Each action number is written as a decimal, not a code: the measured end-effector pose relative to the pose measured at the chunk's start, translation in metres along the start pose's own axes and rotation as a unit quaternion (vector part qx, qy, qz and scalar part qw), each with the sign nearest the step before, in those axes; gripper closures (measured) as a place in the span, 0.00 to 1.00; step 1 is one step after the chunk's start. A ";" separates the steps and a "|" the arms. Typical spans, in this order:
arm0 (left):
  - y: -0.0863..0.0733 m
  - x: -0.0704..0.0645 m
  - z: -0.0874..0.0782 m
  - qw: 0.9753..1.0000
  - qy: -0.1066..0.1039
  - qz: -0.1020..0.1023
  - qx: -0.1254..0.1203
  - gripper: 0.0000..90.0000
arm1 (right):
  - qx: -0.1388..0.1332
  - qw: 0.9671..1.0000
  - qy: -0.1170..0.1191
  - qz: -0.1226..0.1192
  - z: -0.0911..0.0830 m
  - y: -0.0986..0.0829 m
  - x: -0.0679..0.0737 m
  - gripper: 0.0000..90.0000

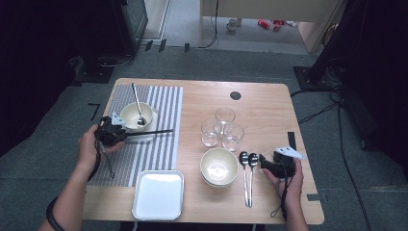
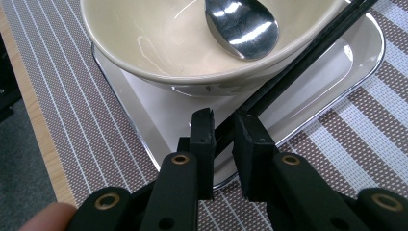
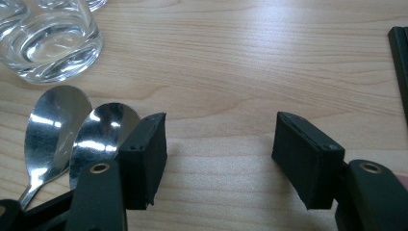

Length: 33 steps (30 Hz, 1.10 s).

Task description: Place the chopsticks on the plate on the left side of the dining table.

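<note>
My left gripper [image 1: 125, 134] [image 2: 223, 137] is shut on the near end of a pair of black chopsticks [image 1: 153, 132] [image 2: 298, 67]. They reach out to the right, past the rim of a cream bowl [image 1: 136, 115] [image 2: 159, 48]. The bowl stands on a small white tray [image 1: 148, 138] [image 2: 332, 82] and holds a metal spoon [image 1: 138, 103] [image 2: 243, 26]. My right gripper [image 1: 262, 160] [image 3: 221, 154] is open, low over bare wood. Two metal spoons [image 1: 247, 175] [image 3: 57, 120] lie side by side just left of its left jaw.
A grey striped placemat [image 1: 166, 103] lies under the bowl's tray. Three glasses [image 1: 222, 127] [image 3: 48, 43] stand mid-table, with stacked cream bowls [image 1: 219, 166] in front of them. An empty white square tray [image 1: 159, 194] sits at the front edge. A black strip [image 1: 291, 139] lies near the right edge.
</note>
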<state>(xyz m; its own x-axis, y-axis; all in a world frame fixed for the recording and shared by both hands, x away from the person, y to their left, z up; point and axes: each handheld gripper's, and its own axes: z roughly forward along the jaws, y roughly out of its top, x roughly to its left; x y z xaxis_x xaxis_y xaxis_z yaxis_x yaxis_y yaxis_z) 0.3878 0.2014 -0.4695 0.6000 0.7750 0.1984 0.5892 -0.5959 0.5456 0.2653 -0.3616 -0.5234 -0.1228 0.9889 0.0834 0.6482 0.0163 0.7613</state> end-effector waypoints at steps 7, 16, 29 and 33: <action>-0.002 0.004 0.000 1.000 0.001 -0.006 -0.002 0.88 | 0.000 1.000 -0.001 0.000 0.000 0.000 0.000 0.41; -0.004 0.009 -0.001 1.000 0.007 -0.010 0.001 0.89 | 0.000 1.000 -0.001 0.000 0.000 0.000 0.000 0.41; 0.001 0.007 -0.007 1.000 -0.002 -0.015 -0.014 0.86 | 0.000 1.000 -0.001 -0.001 0.000 0.000 0.000 0.41; -0.001 0.013 -0.009 0.999 -0.002 -0.033 -0.021 0.89 | 0.000 1.000 -0.001 0.000 0.000 0.000 0.000 0.41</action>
<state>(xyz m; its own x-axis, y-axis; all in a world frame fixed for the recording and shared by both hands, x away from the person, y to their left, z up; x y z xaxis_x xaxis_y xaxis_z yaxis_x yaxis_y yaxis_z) 0.3901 0.2137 -0.4598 0.5636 0.8109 0.1575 0.6036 -0.5344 0.5917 0.2653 -0.3615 -0.5234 -0.1215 0.9892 0.0825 0.6480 0.0161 0.7614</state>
